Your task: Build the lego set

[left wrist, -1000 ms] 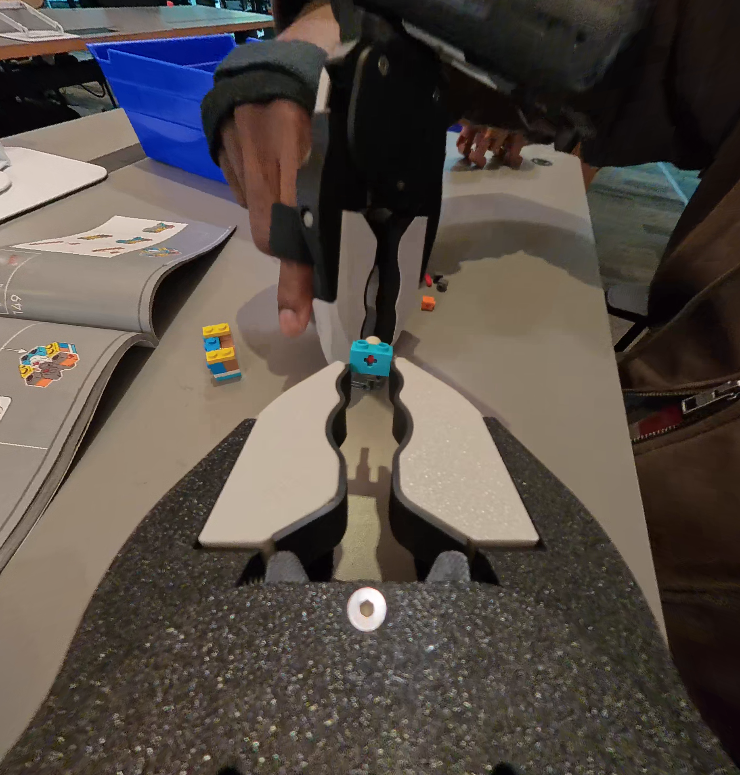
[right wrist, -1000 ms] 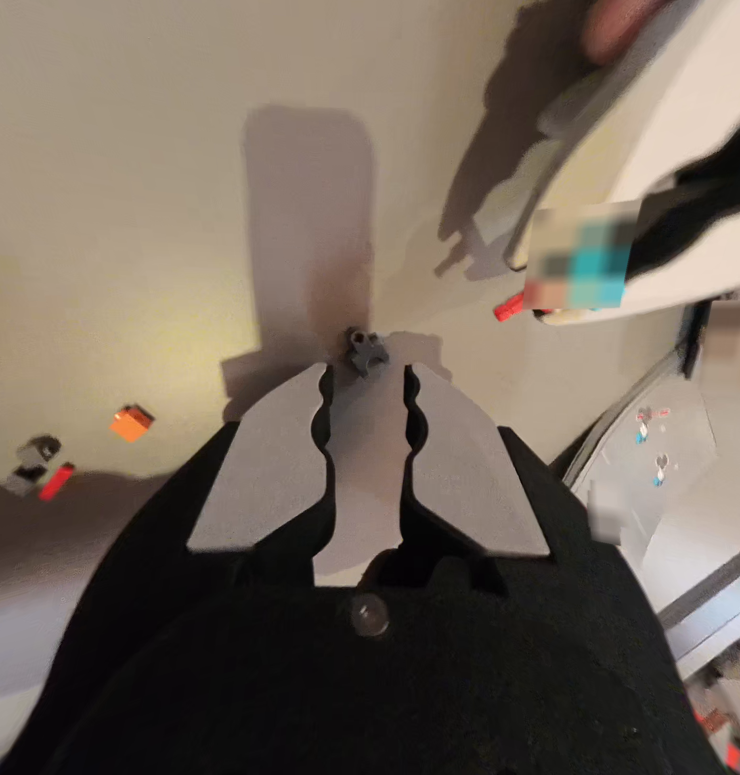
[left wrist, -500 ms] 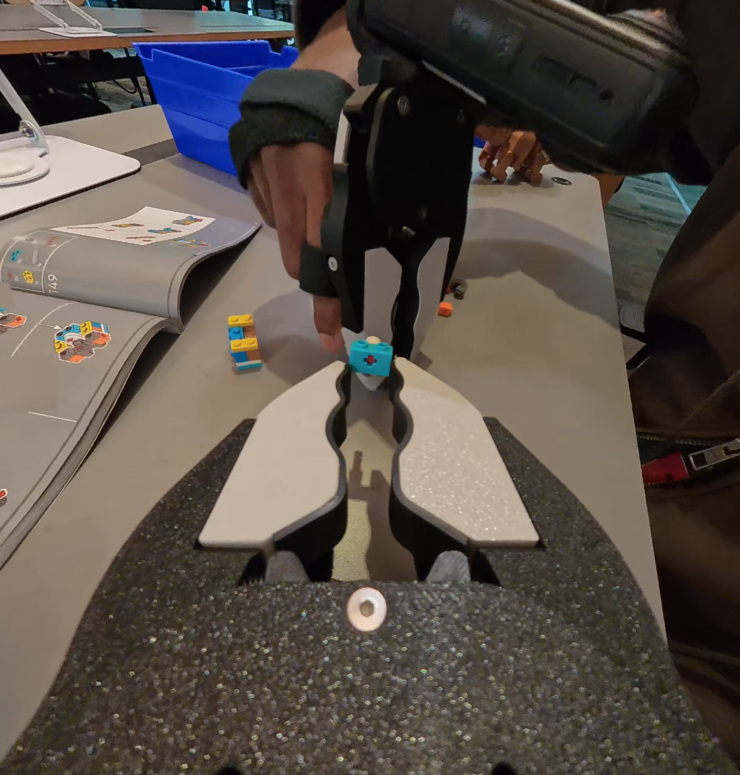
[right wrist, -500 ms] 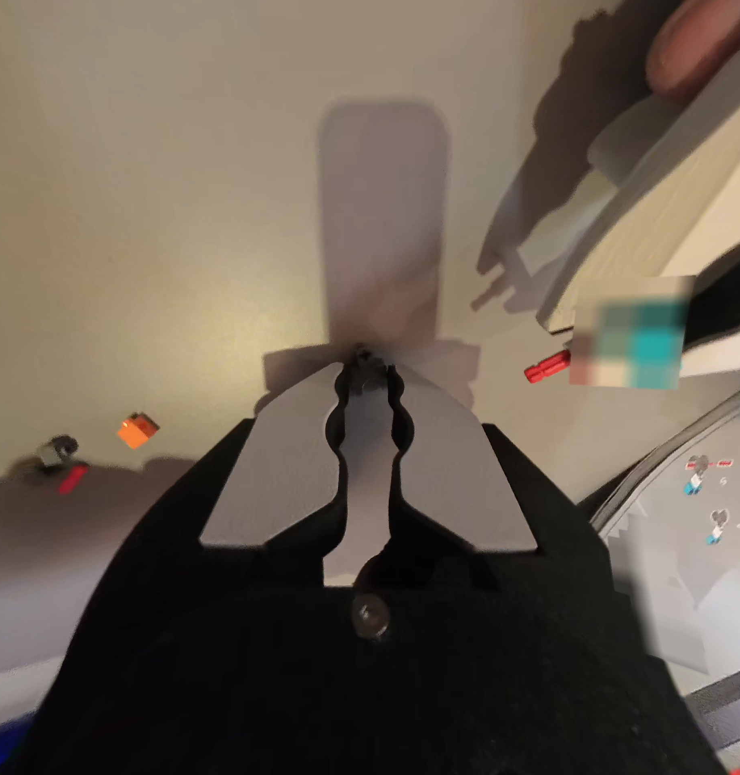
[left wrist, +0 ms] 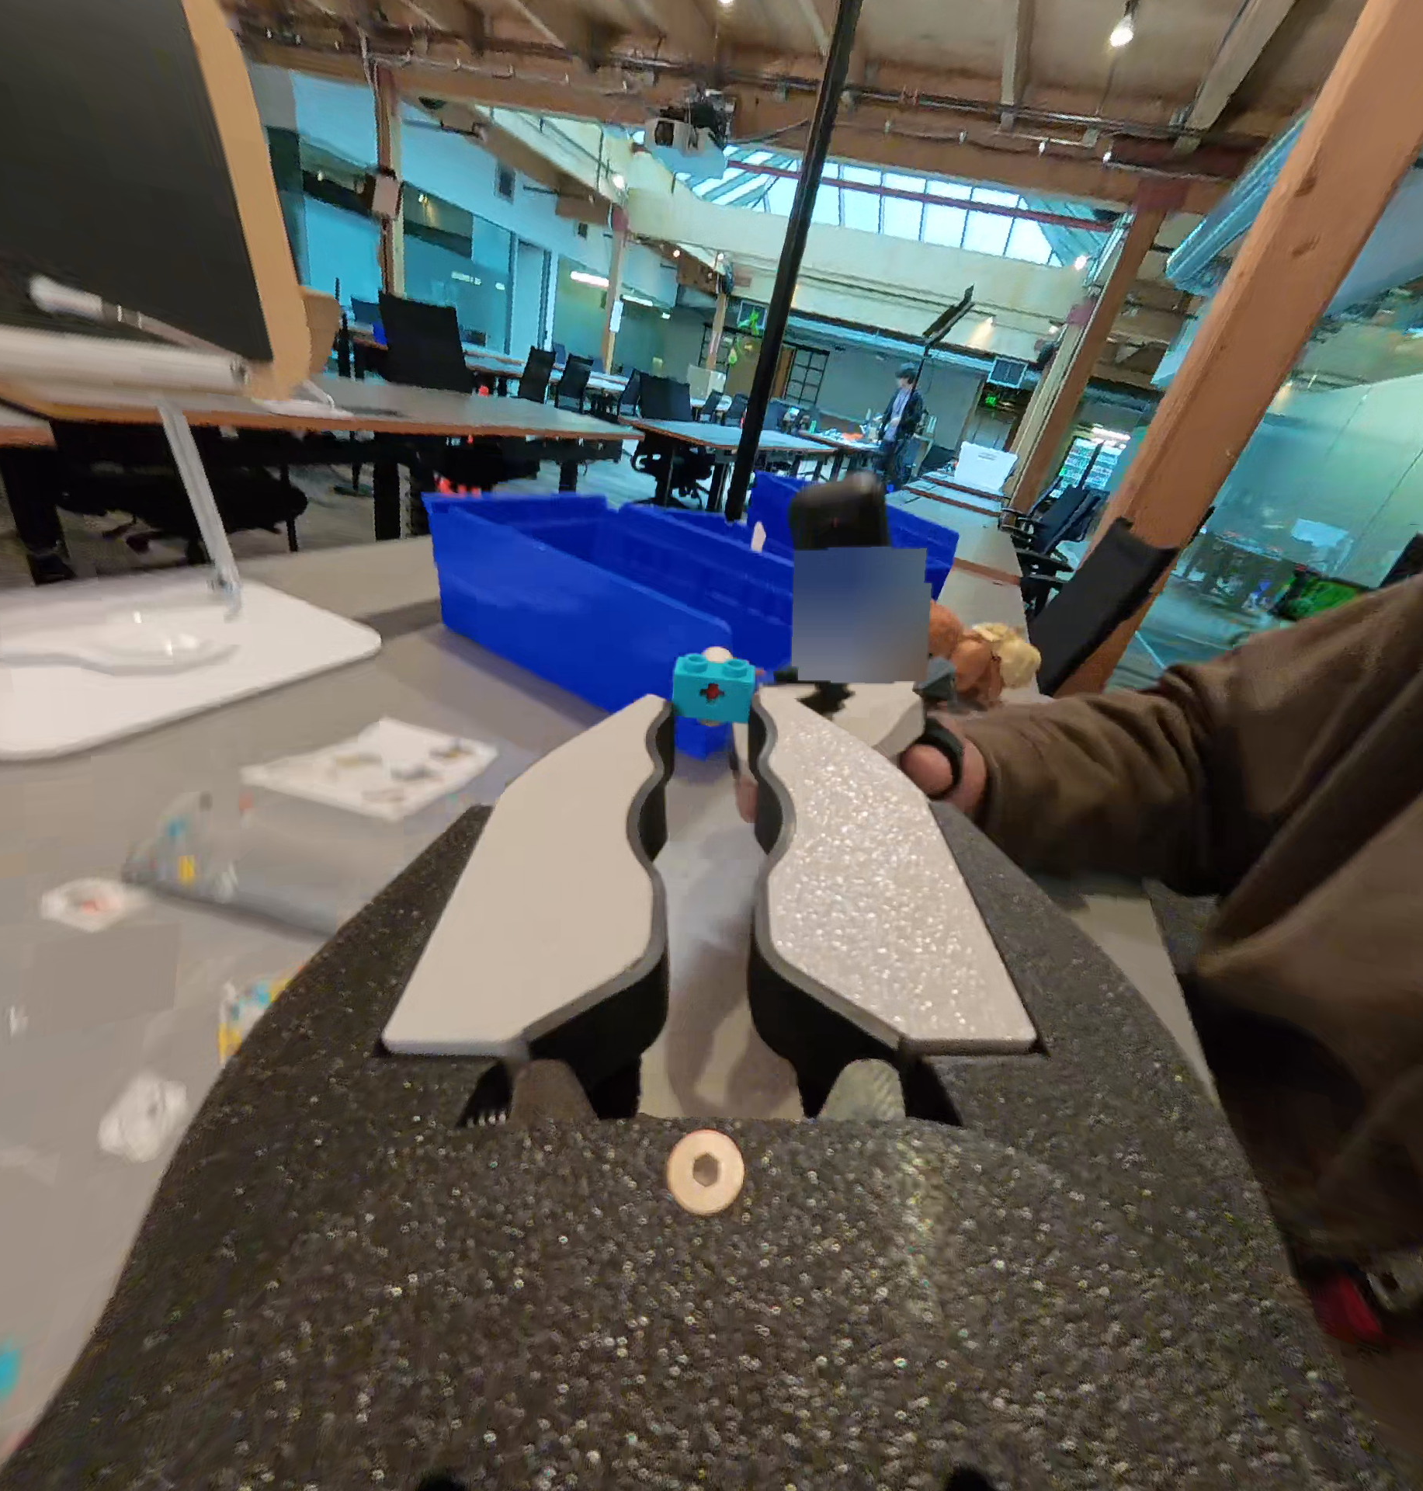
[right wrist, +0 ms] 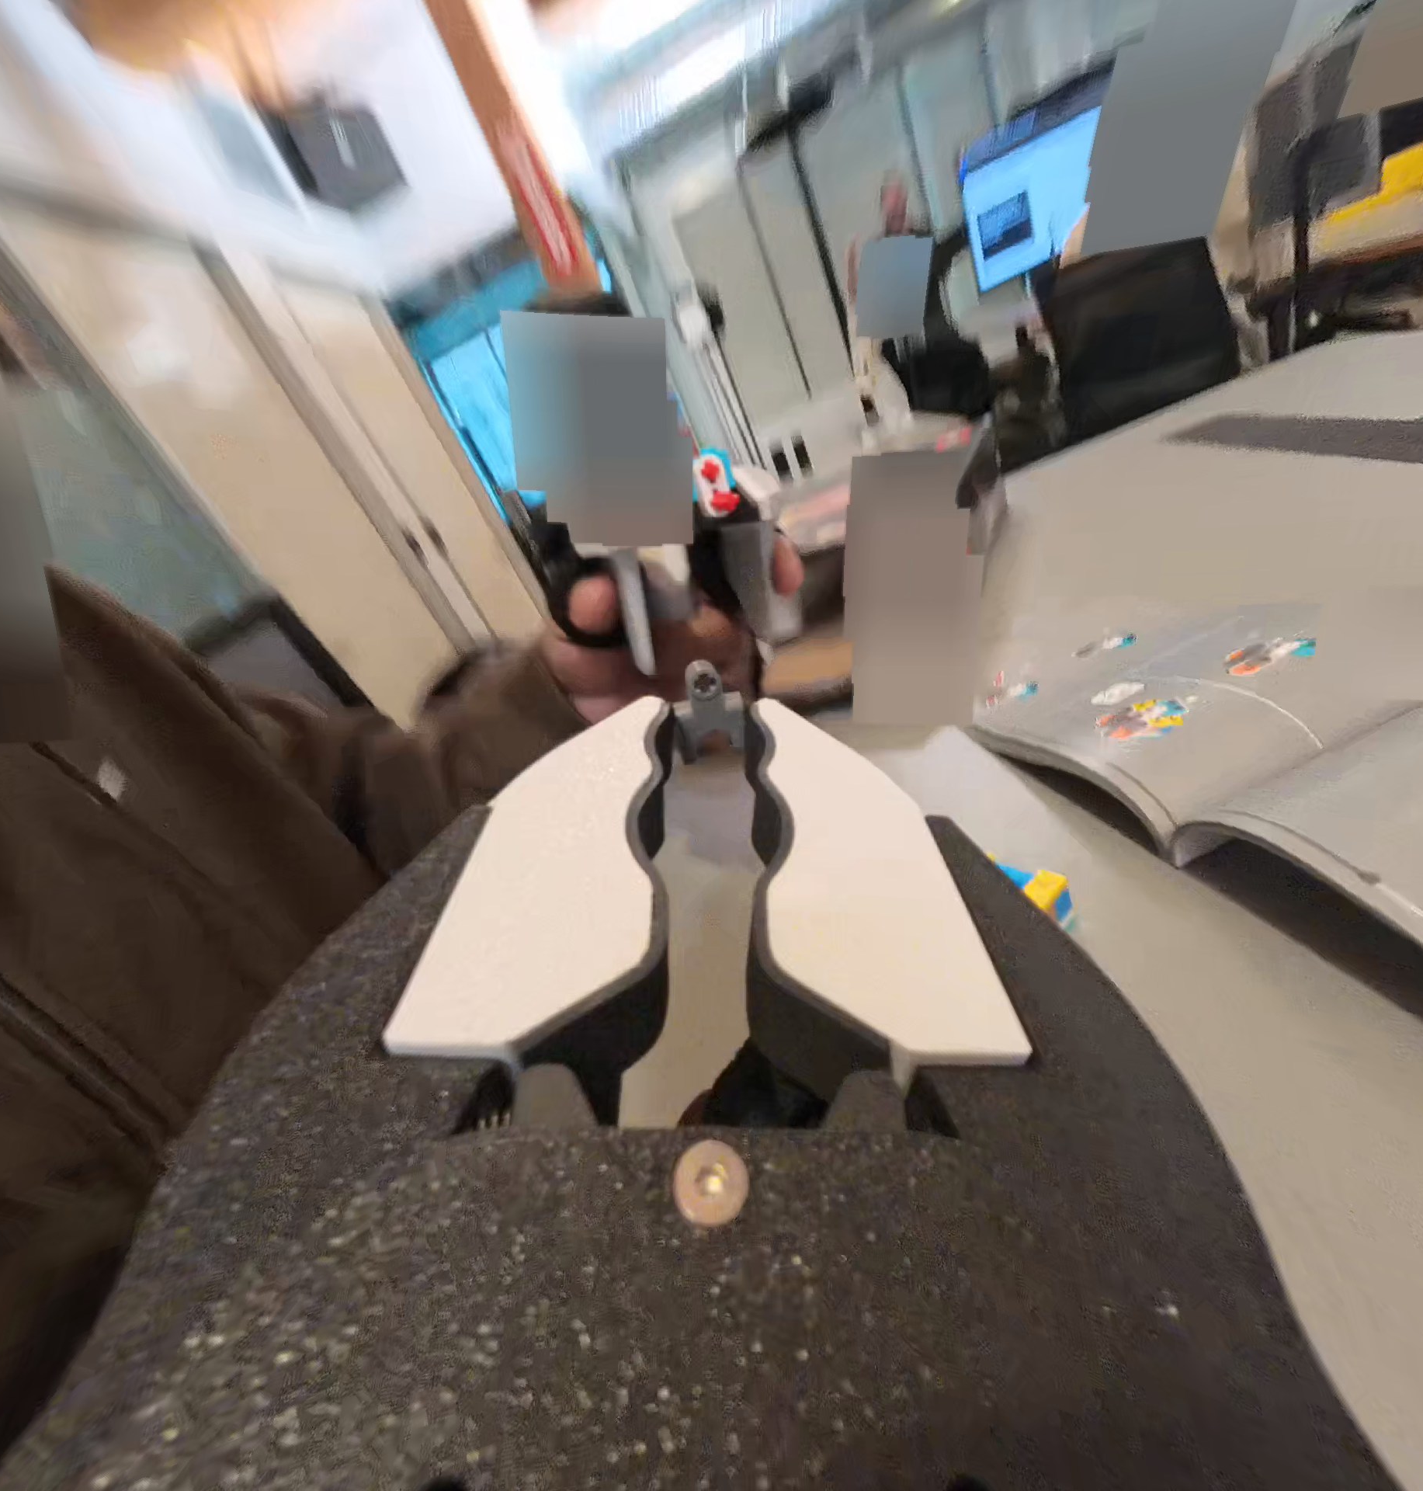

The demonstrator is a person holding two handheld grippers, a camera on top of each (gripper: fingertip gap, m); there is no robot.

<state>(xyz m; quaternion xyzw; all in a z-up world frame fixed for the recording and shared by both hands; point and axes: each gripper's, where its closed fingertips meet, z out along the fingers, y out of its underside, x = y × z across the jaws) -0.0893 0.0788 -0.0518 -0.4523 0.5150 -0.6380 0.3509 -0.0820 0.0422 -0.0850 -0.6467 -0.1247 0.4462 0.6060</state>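
1. Between the tips of the left gripper (left wrist: 712,714), a small teal brick (left wrist: 713,688) is pinched; it has two studs on top and a red cross-shaped pin end on its near face.
2. Between the tips of the right gripper (right wrist: 708,718), a dark grey forked piece (right wrist: 706,714) with a cross-shaped hole is pinched.
3. Both sets of fingers are flat, pale grey, with wavy inner edges, set in black speckled foam.
4. Both held pieces are raised above the grey table (left wrist: 450,702), apart from each other.
5. Far on the table stand blue plastic bins (left wrist: 595,597); a white stand base (left wrist: 127,670) lies left.
6. An open instruction booklet (right wrist: 1256,766) lies right of the right gripper, with a yellow and blue brick stack (right wrist: 1043,887) near it.
7. The view past the right gripper is blurred.
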